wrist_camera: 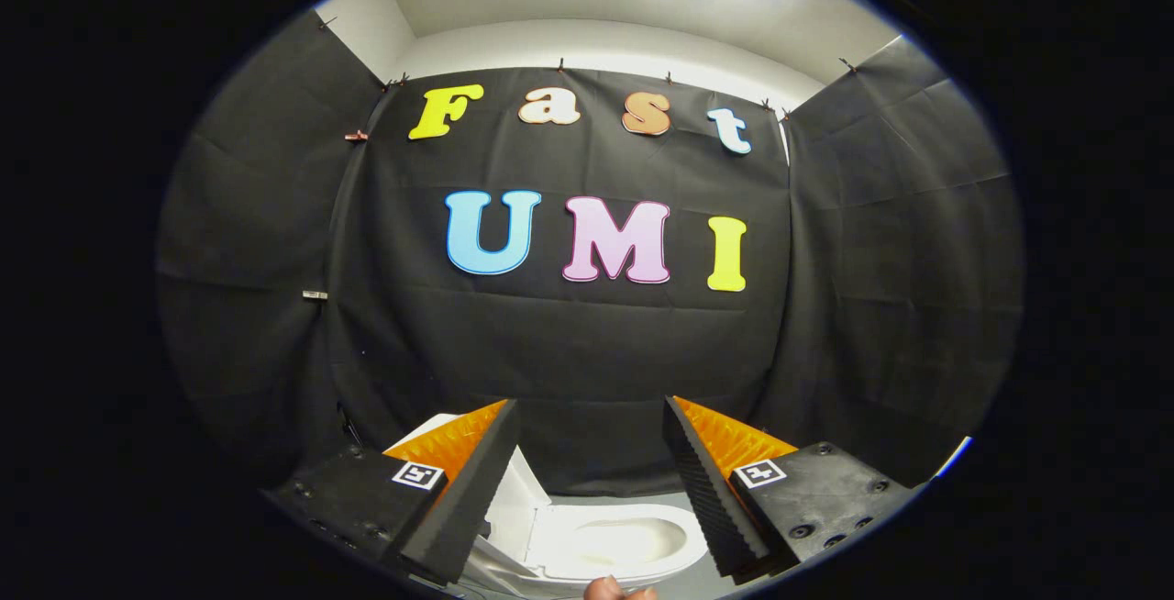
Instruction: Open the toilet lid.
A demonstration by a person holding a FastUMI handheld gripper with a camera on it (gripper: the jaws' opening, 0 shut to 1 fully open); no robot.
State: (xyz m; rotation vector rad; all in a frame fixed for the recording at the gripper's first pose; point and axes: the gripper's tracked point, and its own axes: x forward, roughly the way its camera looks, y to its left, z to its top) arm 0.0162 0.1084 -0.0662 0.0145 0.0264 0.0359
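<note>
The toilet (610, 545) is white and sits low between the two fingers of the gripper (587, 416), at about six o'clock from their tips and well below them. Its seat ring lies flat, and the oval bowl inside it is open to view. The lid (514, 499) is white too; it stands raised at the bowl's nine o'clock side, tilted up on edge, partly hidden behind the left finger. The fingers are spread wide apart and touch neither the lid nor the seat.
</note>
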